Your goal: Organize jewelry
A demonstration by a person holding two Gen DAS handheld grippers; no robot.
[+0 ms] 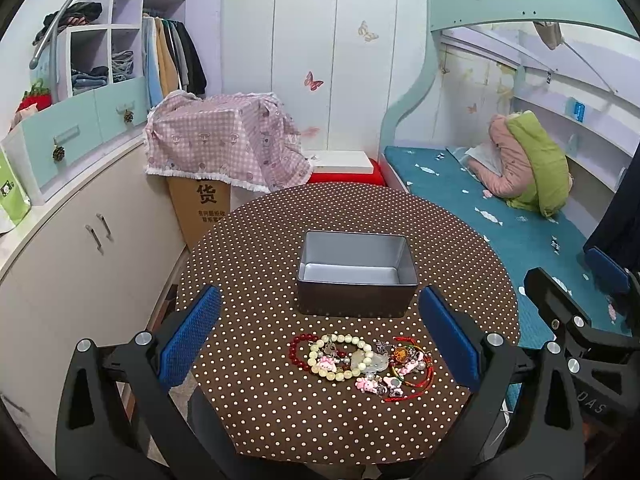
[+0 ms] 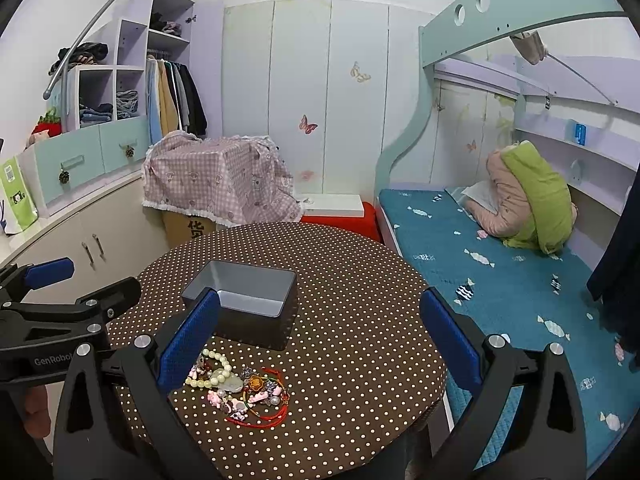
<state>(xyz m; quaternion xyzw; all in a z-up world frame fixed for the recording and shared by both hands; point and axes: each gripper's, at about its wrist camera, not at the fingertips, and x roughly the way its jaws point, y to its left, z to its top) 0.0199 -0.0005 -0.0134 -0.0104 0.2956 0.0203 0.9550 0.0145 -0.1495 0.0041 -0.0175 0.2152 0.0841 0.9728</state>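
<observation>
Left wrist view: a round table (image 1: pixel 248 264) covered in a brown cloth with pale dots is seen, and a grey metal tin (image 1: pixel 356 276) with no lid stands at its middle. The jewelry pile (image 1: pixel 360 362) lies on the near part of the cloth, just short of the tin and apart from it. A dark red bead bracelet (image 1: pixel 296 354) is found at the pile's left, a pale green bead bracelet (image 1: pixel 340 356) beside it, and red cords with pink charms at the right. The left gripper (image 1: pixel 320 340) is held above the near edge with its jaws spread wide and nothing between the blue pads (image 1: pixel 190 336). The right gripper (image 2: pixel 320 344) is likewise held released and empty, over the table's right part. On the left gripper's body, in the right wrist view, "GenRobo" is read; on the right gripper's body, in the left wrist view, the letters "DAS" are made out. A cardboard box (image 1: pixel 204 208) under a pink checked cloth (image 1: pixel 224 140) far left bears the character "货"; its smaller print cannot be read.
</observation>
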